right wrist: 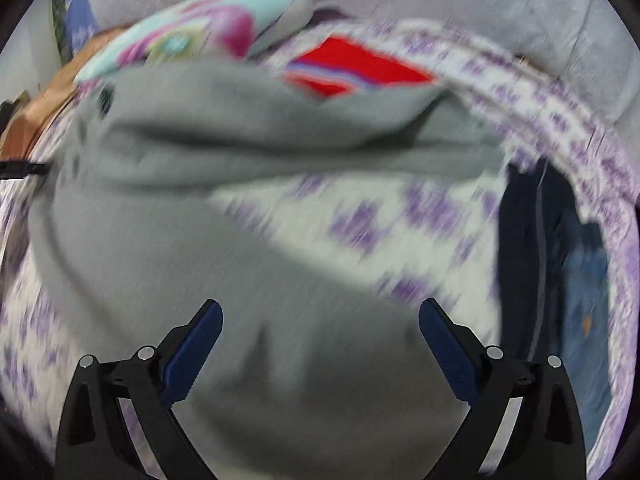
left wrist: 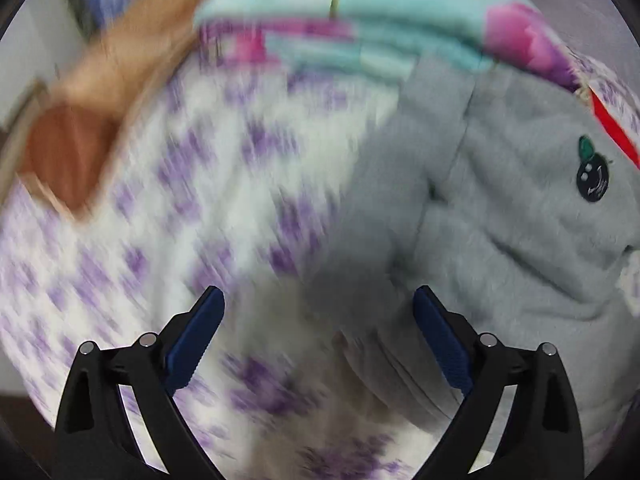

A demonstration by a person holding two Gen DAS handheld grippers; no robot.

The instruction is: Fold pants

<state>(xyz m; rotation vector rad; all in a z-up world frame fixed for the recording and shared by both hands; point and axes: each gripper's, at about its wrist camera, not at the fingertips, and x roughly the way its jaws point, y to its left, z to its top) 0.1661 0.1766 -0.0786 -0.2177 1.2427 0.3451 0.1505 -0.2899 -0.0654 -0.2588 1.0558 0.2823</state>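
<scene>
While both views are smeared by blur, this much reads clearly.

Left wrist view, my left gripper (left wrist: 319, 316): jaws spread wide and released, nothing between the blue pads.
Left wrist view, grey pants (left wrist: 500, 216): fleecy and bunched on the bed, filling the right half of the view, with a small dark round emblem (left wrist: 593, 178) topped by green near the right edge; the cloth runs down under my right-hand finger, though I cannot tell whether it touches.
Left wrist view, bedsheet (left wrist: 168, 208): white with purple flowers, covering the left half.
Left wrist view, patterned blanket (left wrist: 360, 20): turquoise and pink, at the bed's far side, above the pants.

Right wrist view, my right gripper (right wrist: 321, 328): jaws wide apart and released, gripping nothing.
Right wrist view, grey pants (right wrist: 192, 248): spread below and beyond my jaws, a thick fold lying across the far side.
Right wrist view, red cloth (right wrist: 352, 64): just behind that fold.
Right wrist view, dark jeans (right wrist: 560, 248): near the bed's right edge, apart from the pants.
</scene>
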